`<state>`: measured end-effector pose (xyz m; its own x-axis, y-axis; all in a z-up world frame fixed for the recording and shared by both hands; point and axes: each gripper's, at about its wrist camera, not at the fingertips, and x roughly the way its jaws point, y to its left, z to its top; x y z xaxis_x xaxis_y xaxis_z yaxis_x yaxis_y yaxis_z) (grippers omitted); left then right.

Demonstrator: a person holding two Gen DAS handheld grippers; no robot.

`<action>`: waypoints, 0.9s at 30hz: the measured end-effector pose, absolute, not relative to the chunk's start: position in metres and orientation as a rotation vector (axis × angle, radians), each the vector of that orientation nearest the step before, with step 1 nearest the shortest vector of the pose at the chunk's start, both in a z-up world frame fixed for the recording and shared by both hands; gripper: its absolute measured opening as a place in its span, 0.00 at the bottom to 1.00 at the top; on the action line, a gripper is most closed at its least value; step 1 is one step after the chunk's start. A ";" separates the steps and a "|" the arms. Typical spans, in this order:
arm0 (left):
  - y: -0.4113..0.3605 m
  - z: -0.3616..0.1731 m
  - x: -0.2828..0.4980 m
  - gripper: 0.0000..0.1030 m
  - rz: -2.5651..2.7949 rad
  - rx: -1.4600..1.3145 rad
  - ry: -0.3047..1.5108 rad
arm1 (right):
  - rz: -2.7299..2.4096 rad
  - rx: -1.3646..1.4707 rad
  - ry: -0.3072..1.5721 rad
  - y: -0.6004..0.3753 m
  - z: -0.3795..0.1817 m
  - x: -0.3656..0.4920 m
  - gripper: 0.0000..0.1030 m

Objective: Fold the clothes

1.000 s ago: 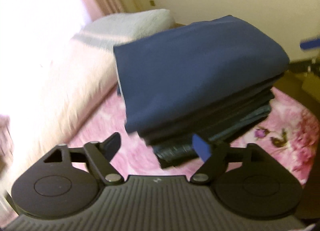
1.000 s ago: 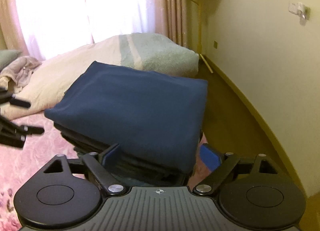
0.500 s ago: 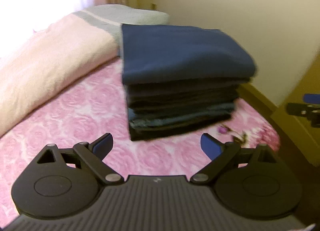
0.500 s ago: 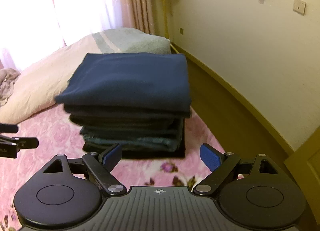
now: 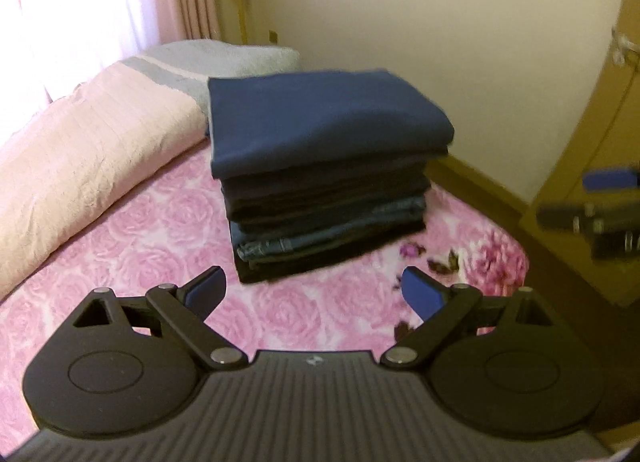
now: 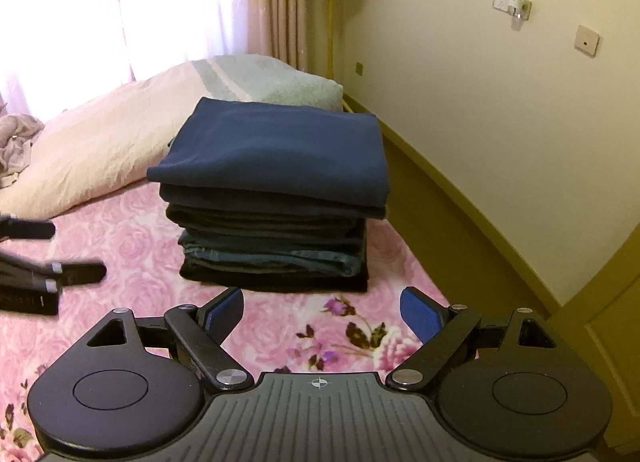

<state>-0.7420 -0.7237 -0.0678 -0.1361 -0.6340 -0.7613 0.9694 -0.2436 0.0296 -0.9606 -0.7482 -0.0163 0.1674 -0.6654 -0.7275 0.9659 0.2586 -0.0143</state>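
Note:
A stack of several folded dark clothes (image 5: 324,182) stands on the pink rose-patterned bed (image 5: 152,238), topped by a folded navy garment (image 5: 316,118). The stack also shows in the right wrist view (image 6: 276,198). My left gripper (image 5: 314,292) is open and empty, a short way back from the stack's front. My right gripper (image 6: 322,312) is open and empty, also back from the stack. The right gripper shows blurred at the right edge of the left wrist view (image 5: 600,206); the left gripper shows at the left edge of the right wrist view (image 6: 40,262).
A rolled pink quilt (image 5: 80,166) with a grey towel end (image 5: 224,62) lies behind the stack. A crumpled pale garment (image 6: 16,142) lies at far left. The wall (image 6: 500,102) and wooden floor (image 6: 440,214) run along the bed's right side.
Both grippers have drawn back from the stack and let go of it; the navy garment now rests on top and the stack looks smaller in both views.

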 end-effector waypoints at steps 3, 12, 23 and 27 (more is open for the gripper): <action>-0.724 -0.066 -0.751 0.90 -1.632 0.801 0.585 | -1.220 0.511 0.704 -0.754 -0.014 -0.965 0.86; -0.724 -0.056 -0.769 0.90 -1.497 0.720 0.669 | -1.169 0.515 0.704 -0.769 -0.010 -0.981 0.86; -0.727 -0.052 -0.785 0.92 -1.449 0.744 0.653 | -1.138 0.537 0.676 -0.767 -0.007 -0.990 0.86; -0.724 -0.051 -0.788 0.92 -1.481 0.728 0.657 | -1.154 0.544 0.665 -0.765 -0.005 -0.995 0.86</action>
<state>-0.7879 -0.7240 -0.0506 -0.0015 -0.6336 -0.7736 0.9988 -0.0393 0.0303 -0.9950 -0.7649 -0.0048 0.2558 -0.6432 -0.7217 0.9468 0.3173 0.0527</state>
